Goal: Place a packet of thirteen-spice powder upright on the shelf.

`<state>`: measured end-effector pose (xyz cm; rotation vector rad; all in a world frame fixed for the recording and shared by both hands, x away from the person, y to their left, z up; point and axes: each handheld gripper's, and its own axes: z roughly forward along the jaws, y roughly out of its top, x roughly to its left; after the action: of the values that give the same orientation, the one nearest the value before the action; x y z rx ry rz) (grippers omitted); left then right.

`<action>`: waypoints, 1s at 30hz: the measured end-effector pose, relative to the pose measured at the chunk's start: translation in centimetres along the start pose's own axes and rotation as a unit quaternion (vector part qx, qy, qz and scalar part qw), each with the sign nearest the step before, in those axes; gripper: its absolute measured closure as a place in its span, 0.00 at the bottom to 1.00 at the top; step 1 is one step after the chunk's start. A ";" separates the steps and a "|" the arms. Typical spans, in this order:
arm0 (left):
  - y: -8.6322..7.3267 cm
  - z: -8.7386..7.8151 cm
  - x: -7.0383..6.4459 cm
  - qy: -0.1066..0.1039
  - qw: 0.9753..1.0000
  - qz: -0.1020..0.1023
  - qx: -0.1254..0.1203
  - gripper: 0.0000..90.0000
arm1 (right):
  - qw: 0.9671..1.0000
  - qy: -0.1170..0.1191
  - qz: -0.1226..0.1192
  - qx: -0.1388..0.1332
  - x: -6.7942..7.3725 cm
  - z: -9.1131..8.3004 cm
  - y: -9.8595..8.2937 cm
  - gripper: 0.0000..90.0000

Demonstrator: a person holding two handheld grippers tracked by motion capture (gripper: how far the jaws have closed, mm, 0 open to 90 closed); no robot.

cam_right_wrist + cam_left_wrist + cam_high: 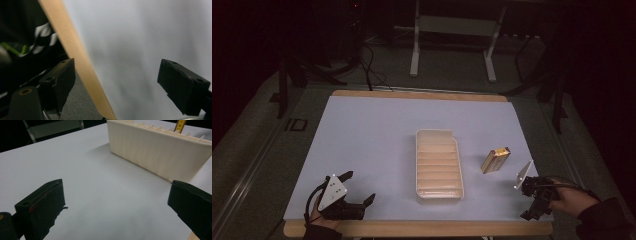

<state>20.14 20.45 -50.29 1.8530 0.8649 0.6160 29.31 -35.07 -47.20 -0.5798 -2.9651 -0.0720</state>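
Both my grippers, left [360,187] and right [527,200], stand released and empty, nothing yet grasped; the yellow box [496,159] lies right of the slotted tray [438,192]; next, my right reaches it.

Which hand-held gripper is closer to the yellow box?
Right. The right hand-held gripper sits just beside the yellow box; the left hand-held gripper is beyond the tray.

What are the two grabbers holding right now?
Nothing. The left hand-held gripper and the right hand-held gripper both stand open over the table, with nothing between their jaws.
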 end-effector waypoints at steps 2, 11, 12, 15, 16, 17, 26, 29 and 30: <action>0.0 0.0 0.0 0.000 1.000 0.000 0.001 0.01 | 1.000 0.001 -0.028 -0.007 0.3 -0.1 0.4 0.17; 0.0 0.0 0.2 -0.001 1.000 -0.007 0.000 0.01 | 0.994 0.011 -0.108 0.001 1.6 -0.9 2.2 0.24; 0.0 0.0 0.2 -0.001 1.000 -0.007 0.001 0.01 | 0.992 0.006 -0.125 -0.003 1.9 -1.0 2.3 0.24; 0.0 0.0 0.1 -0.002 1.000 -0.007 0.002 0.01 | 0.987 -0.002 -0.159 -0.014 2.5 -1.6 3.0 0.24; 0.0 0.1 0.1 -0.002 1.000 -0.006 0.002 0.01 | 0.986 -0.005 -0.164 -0.016 2.6 -1.8 3.2 0.24; 0.0 0.1 0.1 -0.002 1.000 -0.006 0.002 0.01 | 0.986 -0.005 -0.164 -0.016 2.6 -1.8 3.2 0.24; -0.1 0.1 0.1 -0.001 1.000 -0.005 0.004 0.01 | 0.976 -0.041 -0.211 -0.029 2.9 -4.7 5.1 0.26; -0.1 0.1 0.1 -0.001 1.000 -0.005 0.004 0.01 | 0.974 -0.048 -0.219 -0.040 2.7 -5.8 5.4 0.28; -0.1 0.1 0.1 -0.001 1.000 -0.005 0.004 0.01 | 0.974 -0.048 -0.219 -0.040 2.7 -5.8 5.4 0.28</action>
<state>20.25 20.55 -50.37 1.8548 0.8758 0.6040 29.45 -29.46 -40.98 0.0773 -3.1379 -0.2090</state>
